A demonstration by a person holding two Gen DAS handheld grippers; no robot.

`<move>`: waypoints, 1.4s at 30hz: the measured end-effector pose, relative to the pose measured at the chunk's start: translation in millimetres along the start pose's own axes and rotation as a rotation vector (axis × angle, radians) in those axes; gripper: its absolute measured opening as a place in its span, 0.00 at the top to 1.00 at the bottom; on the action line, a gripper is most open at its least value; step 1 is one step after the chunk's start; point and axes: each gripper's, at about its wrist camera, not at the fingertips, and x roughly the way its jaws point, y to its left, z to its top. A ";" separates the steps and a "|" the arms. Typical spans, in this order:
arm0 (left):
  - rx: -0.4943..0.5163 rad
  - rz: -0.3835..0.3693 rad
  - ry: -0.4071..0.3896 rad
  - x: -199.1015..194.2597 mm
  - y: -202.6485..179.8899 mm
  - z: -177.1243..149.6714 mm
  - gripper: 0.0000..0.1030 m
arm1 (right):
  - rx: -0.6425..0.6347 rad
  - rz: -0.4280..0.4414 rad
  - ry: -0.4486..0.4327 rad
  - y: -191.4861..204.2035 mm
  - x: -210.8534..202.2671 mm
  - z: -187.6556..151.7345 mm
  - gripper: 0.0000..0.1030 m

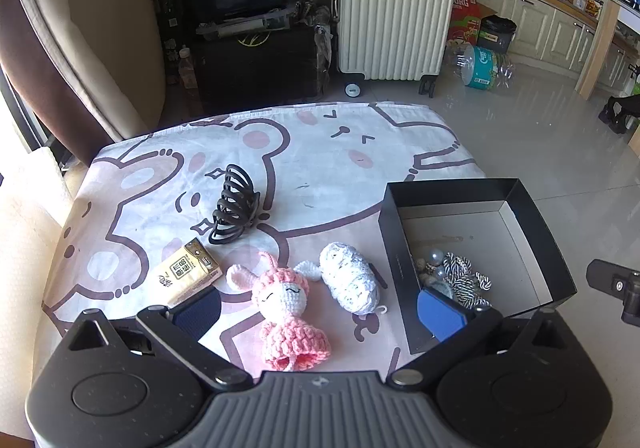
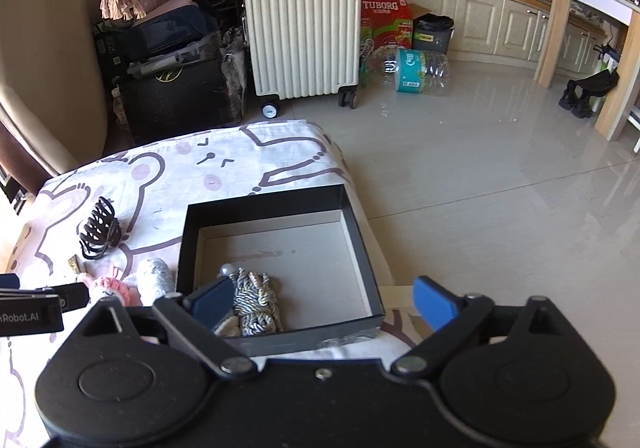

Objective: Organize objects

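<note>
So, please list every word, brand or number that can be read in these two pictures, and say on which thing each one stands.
"TUBORG": red carton on the floor beside the suitcase; the left wrist view shows only "ORG".
"Robot.AI", first letters cut off: black left gripper at the picture's left edge.
Yellow packet on the cloth: printed characters, too small to read.
Blue label on the lying bottle: blurred, unreadable.
Label on the dark bin: unreadable.
</note>
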 end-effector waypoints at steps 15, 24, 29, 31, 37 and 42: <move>0.005 -0.002 -0.008 0.2 -1.8 0.0 0.00 | -0.013 -0.046 0.007 -4.8 1.9 -2.7 0.00; 0.007 -0.012 -0.008 3.4 -3.8 0.1 0.00 | -0.007 -0.050 0.015 -6.0 4.0 -4.0 0.00; 0.006 -0.015 -0.006 4.5 -4.3 -0.2 0.00 | -0.004 -0.050 0.018 -7.0 5.1 -4.3 0.00; 0.008 -0.016 -0.005 5.3 -4.2 -0.3 0.00 | -0.004 -0.048 0.018 -7.3 5.6 -4.2 0.00; 0.004 -0.016 -0.002 7.1 -3.3 -0.1 0.00 | 0.002 -0.046 0.014 -7.8 7.2 -4.3 0.00; 0.005 -0.017 -0.002 7.6 -3.4 0.0 0.00 | 0.003 -0.046 0.014 -7.8 7.6 -4.1 0.00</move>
